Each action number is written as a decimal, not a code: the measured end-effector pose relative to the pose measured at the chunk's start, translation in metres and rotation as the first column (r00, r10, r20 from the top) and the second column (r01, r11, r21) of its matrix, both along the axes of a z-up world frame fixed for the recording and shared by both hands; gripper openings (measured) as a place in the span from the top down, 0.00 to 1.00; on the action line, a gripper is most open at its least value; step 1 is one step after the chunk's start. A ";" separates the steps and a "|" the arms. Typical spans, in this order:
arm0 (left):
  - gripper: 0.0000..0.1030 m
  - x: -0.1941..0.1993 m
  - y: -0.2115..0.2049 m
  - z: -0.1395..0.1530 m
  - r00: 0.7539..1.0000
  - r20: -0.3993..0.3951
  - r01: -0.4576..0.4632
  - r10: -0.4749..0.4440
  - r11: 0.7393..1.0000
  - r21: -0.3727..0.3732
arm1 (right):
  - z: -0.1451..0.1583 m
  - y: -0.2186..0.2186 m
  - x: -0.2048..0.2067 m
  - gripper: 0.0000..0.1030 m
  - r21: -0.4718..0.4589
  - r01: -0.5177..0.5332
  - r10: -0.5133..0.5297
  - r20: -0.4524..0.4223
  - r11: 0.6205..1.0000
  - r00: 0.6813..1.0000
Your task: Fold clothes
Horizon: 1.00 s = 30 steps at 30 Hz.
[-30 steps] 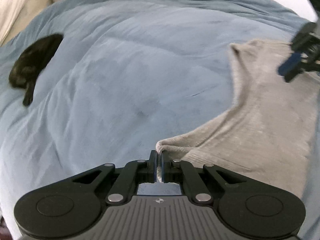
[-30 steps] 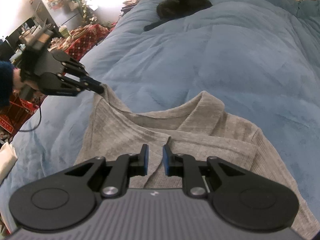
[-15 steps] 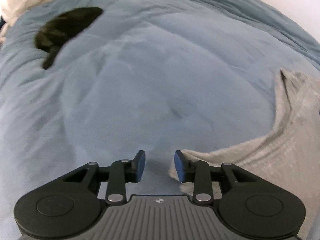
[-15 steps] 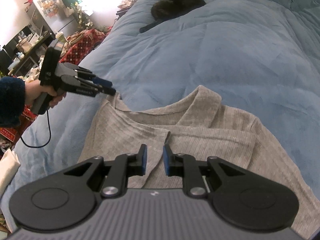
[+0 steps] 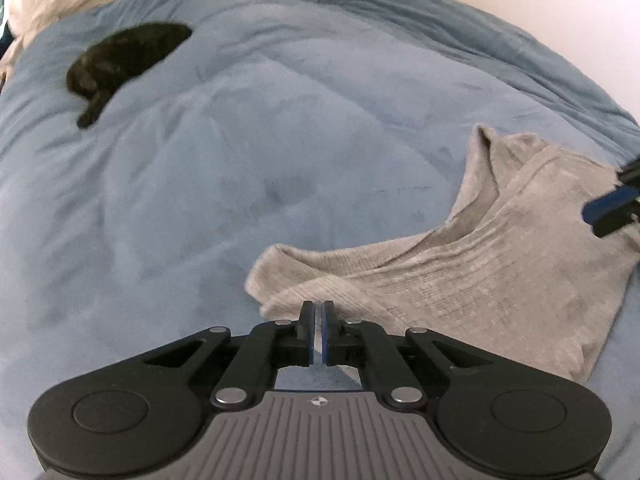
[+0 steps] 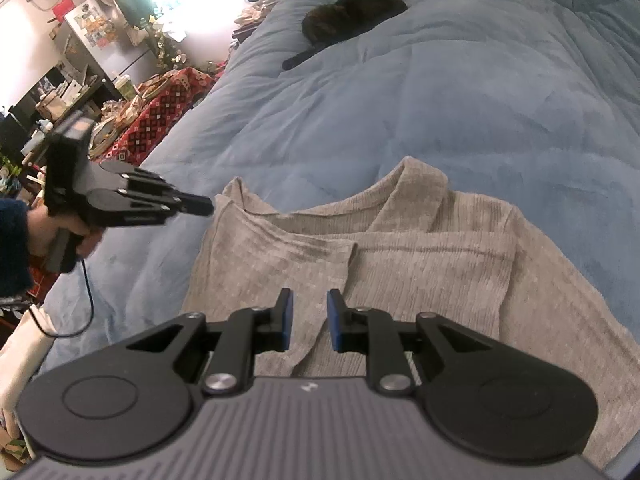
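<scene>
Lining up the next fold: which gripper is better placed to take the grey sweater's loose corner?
Probably left: the left gripper, shut, sits at that corner of the grey sweater and only needs reopening. The right gripper, open, hovers over its middle.

The sweater (image 6: 400, 264) lies on the bed (image 6: 460, 100) near its front edge, a cat (image 6: 348, 16) well behind it, clutter (image 6: 132, 92) off the bed's left side.
</scene>
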<state>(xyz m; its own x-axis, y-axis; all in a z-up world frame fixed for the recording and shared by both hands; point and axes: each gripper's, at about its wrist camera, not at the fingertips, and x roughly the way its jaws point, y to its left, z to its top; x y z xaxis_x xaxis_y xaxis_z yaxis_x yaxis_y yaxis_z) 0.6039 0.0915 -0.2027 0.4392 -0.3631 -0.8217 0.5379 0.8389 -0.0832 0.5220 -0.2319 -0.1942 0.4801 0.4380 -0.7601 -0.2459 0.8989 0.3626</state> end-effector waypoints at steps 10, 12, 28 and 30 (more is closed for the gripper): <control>0.97 0.014 -0.011 -0.010 0.994 -0.014 -0.105 0.105 0.994 0.009 | 0.000 -0.014 -0.013 0.80 -0.013 0.040 -0.040 -0.004 0.999 0.999; 0.96 0.007 -0.007 -0.002 0.993 0.000 -0.118 0.118 0.993 0.010 | 0.002 -0.020 -0.016 0.76 -0.018 0.058 -0.058 0.005 0.998 0.998; 0.93 -0.088 -0.060 0.041 0.993 0.075 -0.092 0.096 0.994 -0.056 | 0.002 -0.103 -0.097 0.71 -0.214 0.358 -0.358 0.042 0.909 0.933; 0.93 -0.104 -0.078 0.042 0.996 0.047 -0.076 0.081 0.992 -0.098 | -0.003 -0.115 -0.110 0.71 -0.220 0.388 -0.392 0.023 0.895 0.920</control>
<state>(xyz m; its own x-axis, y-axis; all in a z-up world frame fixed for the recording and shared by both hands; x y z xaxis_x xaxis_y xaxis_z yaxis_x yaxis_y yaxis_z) 0.5003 0.0133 -0.1612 0.5096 -0.4021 -0.7607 0.4763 0.8681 -0.1398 0.4120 -0.3471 -0.1972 0.5612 0.0432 -0.8265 0.1461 0.9778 0.1503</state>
